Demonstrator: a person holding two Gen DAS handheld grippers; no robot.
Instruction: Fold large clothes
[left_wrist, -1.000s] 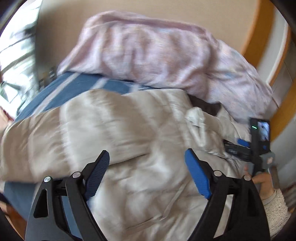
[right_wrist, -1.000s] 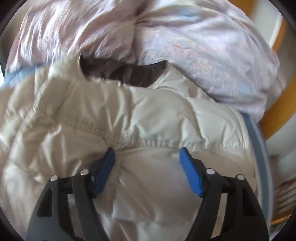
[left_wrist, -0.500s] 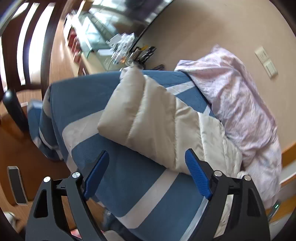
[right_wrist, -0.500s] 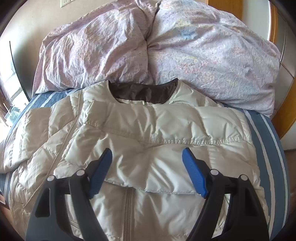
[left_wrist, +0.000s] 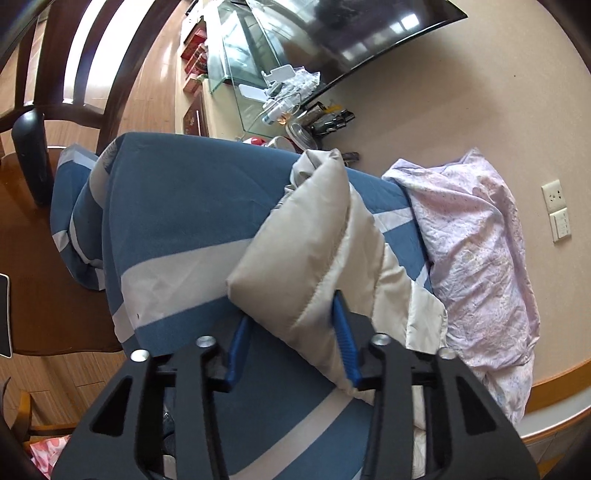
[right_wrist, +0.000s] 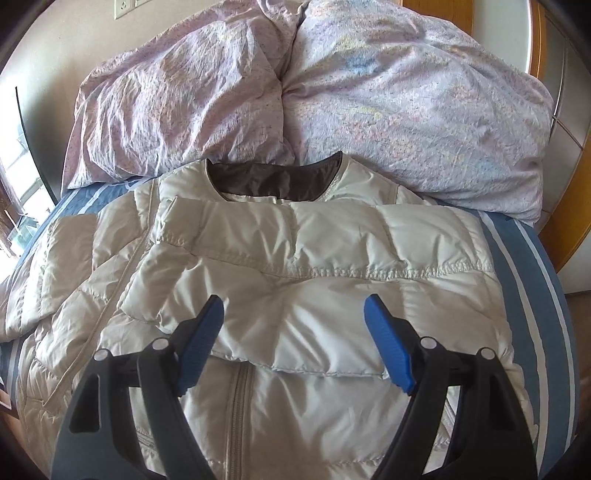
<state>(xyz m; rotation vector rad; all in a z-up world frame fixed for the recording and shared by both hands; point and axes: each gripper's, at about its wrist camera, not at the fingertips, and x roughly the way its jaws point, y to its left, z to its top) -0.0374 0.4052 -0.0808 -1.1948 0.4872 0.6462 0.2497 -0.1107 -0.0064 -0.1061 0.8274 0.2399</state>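
Closing on the puffy end of a sleeve (left_wrist: 295, 280), the left gripper (left_wrist: 291, 347) is seen with its blue fingers (left_wrist: 345, 343) on either side of the padded cuff, the fabric bulging between them; the jaws are narrowing at this moment and the padding appears already pinched. The cuff is taken at its free end, presumably so that the whole sleeve can be carried across the body of the garment in one sweep.

The right gripper (right_wrist: 295, 339) is held above the chest of the cream down jacket (right_wrist: 295, 266) with its fingers (right_wrist: 388, 350) spread wide and nothing between them; it is judged to be kept clear so that the cloth is not disturbed while the other side is worked.

The jacket is laid flat, front up, on the blue striped bed (right_wrist: 535, 295), its zipper (right_wrist: 236, 406) running toward the camera and its dark-lined collar (right_wrist: 273, 181) pointing away. One sleeve looks to be folded across the chest, while the sleeve on the other side lies out on the bed.

Beyond the collar, a crumpled lilac duvet (right_wrist: 369, 92) is bunched against the wall, seemingly pushed there so that room is left for folding. In the left view a glass tank (left_wrist: 251, 66) and clutter are seen farther off.
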